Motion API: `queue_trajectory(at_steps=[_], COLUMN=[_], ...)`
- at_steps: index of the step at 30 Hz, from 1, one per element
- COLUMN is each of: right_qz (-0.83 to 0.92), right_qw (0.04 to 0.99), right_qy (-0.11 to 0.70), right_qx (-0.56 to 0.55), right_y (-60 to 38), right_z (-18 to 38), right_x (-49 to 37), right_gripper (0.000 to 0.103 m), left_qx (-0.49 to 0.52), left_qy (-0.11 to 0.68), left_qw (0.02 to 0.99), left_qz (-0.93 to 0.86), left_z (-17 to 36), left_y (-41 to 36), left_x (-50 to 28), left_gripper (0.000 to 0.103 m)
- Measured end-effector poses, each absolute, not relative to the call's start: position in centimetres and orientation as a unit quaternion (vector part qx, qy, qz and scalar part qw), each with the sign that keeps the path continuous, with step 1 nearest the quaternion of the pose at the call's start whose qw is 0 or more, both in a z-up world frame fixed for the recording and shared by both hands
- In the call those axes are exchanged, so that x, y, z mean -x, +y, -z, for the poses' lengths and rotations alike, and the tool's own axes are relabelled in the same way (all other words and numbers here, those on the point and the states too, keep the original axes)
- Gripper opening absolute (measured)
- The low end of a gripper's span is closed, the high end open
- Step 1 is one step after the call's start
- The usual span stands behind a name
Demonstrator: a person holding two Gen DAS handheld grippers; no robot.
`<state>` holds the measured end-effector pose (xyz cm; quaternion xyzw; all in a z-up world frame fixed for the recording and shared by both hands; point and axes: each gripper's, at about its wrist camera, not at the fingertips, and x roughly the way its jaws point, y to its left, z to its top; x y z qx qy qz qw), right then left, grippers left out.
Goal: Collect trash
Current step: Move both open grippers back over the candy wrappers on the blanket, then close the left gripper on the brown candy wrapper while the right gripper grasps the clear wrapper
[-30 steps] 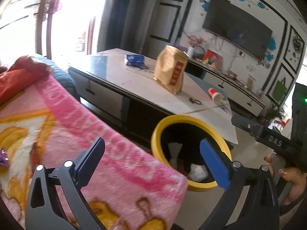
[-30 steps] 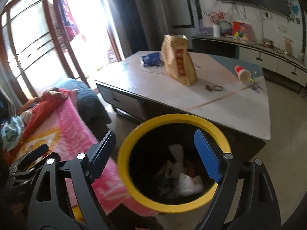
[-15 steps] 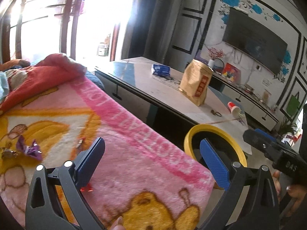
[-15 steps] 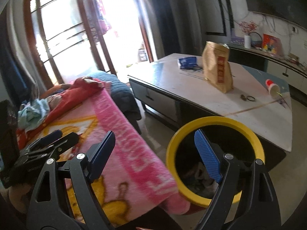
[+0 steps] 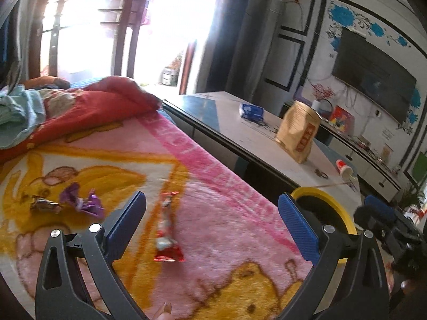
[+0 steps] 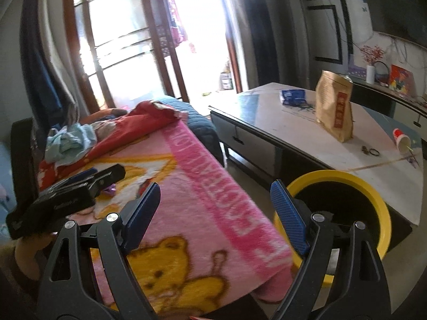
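My yellow-rimmed bin stands between blanket and counter; its inside is too dark to read. Both my tools, left tool and right tool, gape empty. Red wrapper, purple wrapper and a silvery one lie on the blanket. The counter's brown bag has an unreadable red label.

Daylight pours through the glass doors ahead of me and blows out to pure white. My pink blanket is evenly lit but smeared with motion blur. The fisheye bends the far wall, and the corners fall dark.
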<state>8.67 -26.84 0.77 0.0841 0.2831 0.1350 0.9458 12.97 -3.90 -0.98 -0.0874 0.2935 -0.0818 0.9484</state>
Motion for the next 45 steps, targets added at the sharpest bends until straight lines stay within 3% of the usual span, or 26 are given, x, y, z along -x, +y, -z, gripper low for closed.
queue_trajectory(at_steps=[30, 45], right_qz=[-0.304, -0.388], right_qw=[0.900, 0.845], right_qy=[0.312, 0.367], right_qx=[0.020, 0.038], right_y=[-12.9, -7.3], right_z=[1.5, 4.5], right_x=[-5.9, -5.3], right_gripper=[0.076, 0.076], left_qx=[0.144, 0.210], left_qy=[0.279, 0.312], left_qw=[0.947, 0.920], left_qz=[-0.060, -0.111], left_z=[1.4, 5.1], left_y=[9.2, 15.6], left_x=[-10.6, -10.0], left_gripper=[0.096, 0.096])
